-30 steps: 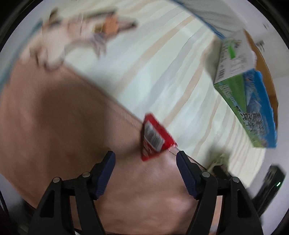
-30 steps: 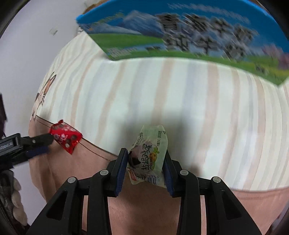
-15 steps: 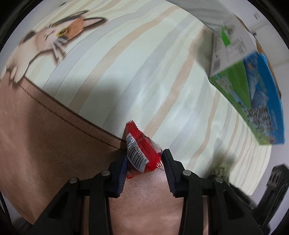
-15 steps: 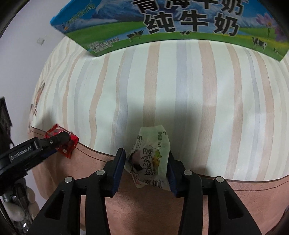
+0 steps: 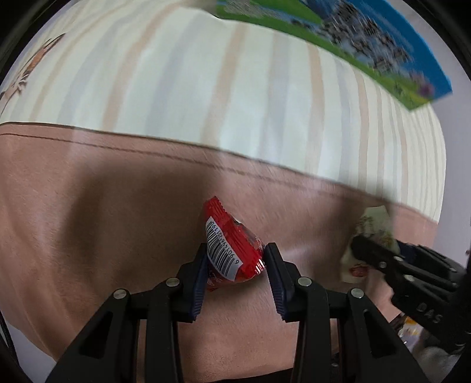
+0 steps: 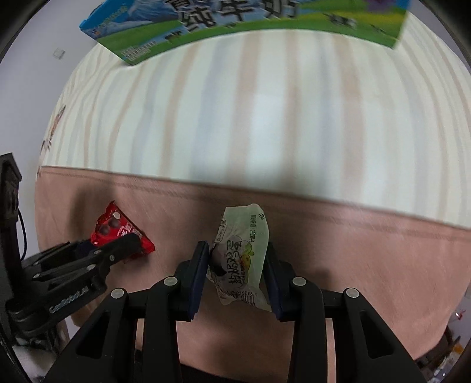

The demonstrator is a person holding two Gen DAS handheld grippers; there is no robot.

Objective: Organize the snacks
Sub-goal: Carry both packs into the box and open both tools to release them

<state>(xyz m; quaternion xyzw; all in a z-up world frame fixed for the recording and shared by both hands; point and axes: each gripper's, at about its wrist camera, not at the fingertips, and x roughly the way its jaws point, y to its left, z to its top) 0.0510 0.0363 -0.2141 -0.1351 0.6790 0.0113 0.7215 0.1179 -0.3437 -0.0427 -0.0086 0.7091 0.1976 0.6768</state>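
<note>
My left gripper [image 5: 235,253] is shut on a red snack packet [image 5: 229,250] with a barcode, held above the pink band of the cloth. The red packet also shows in the right wrist view [image 6: 117,229], at the left. My right gripper [image 6: 237,256] is shut on a pale green snack packet [image 6: 241,253] with dark lettering, also over the pink band. That packet shows at the right edge of the left wrist view [image 5: 371,238], with the right gripper's fingers [image 5: 374,253] on it.
A blue and green milk carton box [image 6: 235,26] stands at the far side of the striped cloth [image 6: 265,117]; it also shows in the left wrist view [image 5: 353,44]. A cat print [image 5: 23,73] lies at the cloth's far left. The pink band [image 5: 88,221] runs along the near edge.
My left gripper closed on the red packet, then both grippers drew back from the striped part to over the pink band, each with its packet. The two grippers now sit closer together.
</note>
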